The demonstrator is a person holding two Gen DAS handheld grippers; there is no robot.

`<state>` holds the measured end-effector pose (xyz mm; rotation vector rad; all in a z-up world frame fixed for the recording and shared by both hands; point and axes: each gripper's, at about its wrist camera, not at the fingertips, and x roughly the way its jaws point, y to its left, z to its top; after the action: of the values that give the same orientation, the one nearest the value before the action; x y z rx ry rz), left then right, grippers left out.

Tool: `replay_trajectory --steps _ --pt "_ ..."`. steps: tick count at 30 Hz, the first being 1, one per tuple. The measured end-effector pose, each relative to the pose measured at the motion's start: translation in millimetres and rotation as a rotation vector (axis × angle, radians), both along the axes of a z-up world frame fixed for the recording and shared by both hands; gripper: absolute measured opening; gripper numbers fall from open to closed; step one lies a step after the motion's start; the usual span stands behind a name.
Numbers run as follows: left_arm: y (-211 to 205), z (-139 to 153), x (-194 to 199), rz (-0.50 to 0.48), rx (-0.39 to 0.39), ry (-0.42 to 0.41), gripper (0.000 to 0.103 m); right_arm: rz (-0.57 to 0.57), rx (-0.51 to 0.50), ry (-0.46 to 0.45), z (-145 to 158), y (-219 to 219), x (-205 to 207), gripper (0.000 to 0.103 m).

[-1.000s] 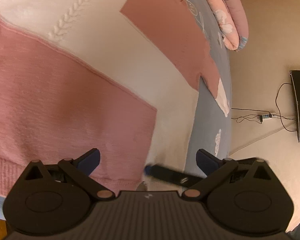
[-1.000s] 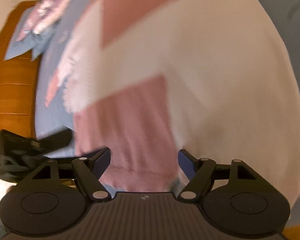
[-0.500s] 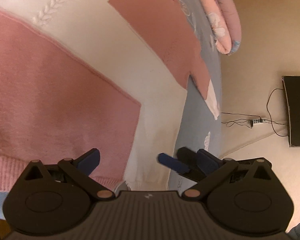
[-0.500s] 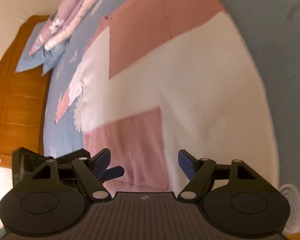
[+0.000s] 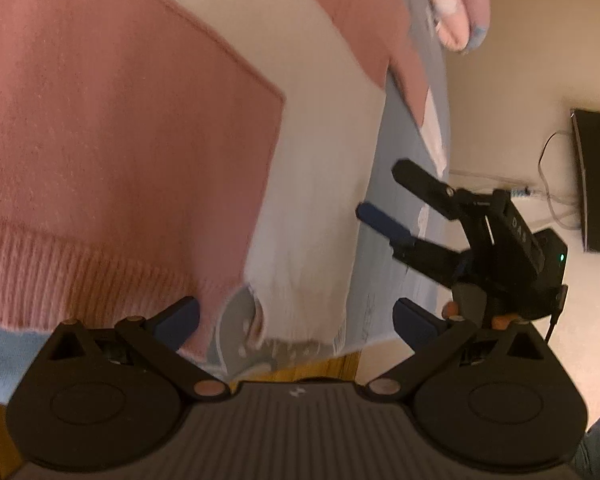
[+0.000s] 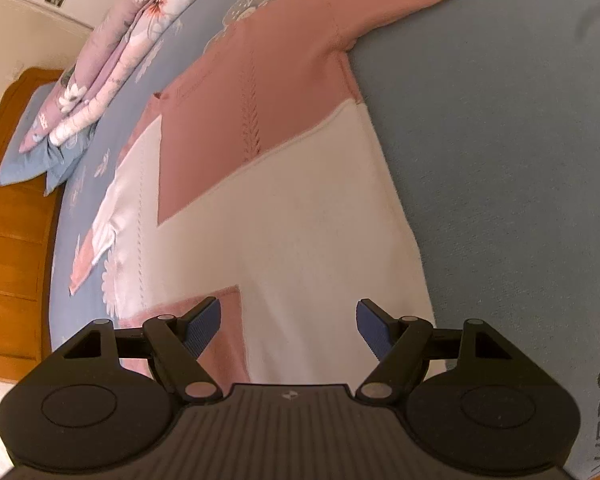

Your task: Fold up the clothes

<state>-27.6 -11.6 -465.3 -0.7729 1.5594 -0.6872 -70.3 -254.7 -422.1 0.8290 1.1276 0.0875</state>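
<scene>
- The sweater (image 6: 284, 200), pink and cream blocks, lies flat on the blue bedsheet (image 6: 500, 160); in my right view it runs from bottom centre to the top of the frame, one sleeve stretching to the upper right.
- Since a second ago both views have slid toward the hem: in the left view the ribbed pink hem (image 5: 80, 264) now fills the lower left, and the sheet's edge with wood below it shows at bottom centre.
- My right gripper (image 5: 388, 196) was a blur low in the left view; now it sits clear at right of centre, beside the cream edge, over bare sheet.
- I judge I'm lining both grippers up along the bottom hem for a first fold; nothing is gripped yet.
- Left gripper (image 5: 296, 316): fingers spread, hem between them, not pinched. Right gripper (image 6: 288, 320): fingers spread over cream knit, empty.
- Hard to read: the left view is blurred; a grey patch (image 5: 240, 324) at the hem I can't identify. The far sleeve is only partly visible at left.
</scene>
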Motion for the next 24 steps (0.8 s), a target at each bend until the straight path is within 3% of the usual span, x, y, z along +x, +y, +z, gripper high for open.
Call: replay_trajectory --steps 4,7,10,13,17,21,24 --pt "15 27 21 0.019 0.000 -0.137 0.102 0.032 -0.026 -0.034 5 1 5 0.079" --pt "36 30 42 0.090 0.065 -0.199 0.102 0.023 -0.011 -0.017 -4 -2 11 0.079" --pt "60 19 53 0.165 0.120 -0.172 0.102 -0.015 -0.018 0.029 -14 -7 9 0.079" --pt "82 13 45 0.216 0.118 -0.166 0.102 -0.052 -0.025 0.038 -15 -16 -2 0.079" --pt "90 21 36 0.259 0.177 -0.126 0.101 -0.054 -0.025 0.055 -10 -21 -2 0.079" --pt "88 47 62 0.229 0.203 -0.282 0.102 -0.044 -0.017 -0.025 2 -18 20 0.079" --pt "96 44 96 0.254 0.207 -0.361 0.102 -0.048 -0.020 -0.034 -1 -13 37 0.079"
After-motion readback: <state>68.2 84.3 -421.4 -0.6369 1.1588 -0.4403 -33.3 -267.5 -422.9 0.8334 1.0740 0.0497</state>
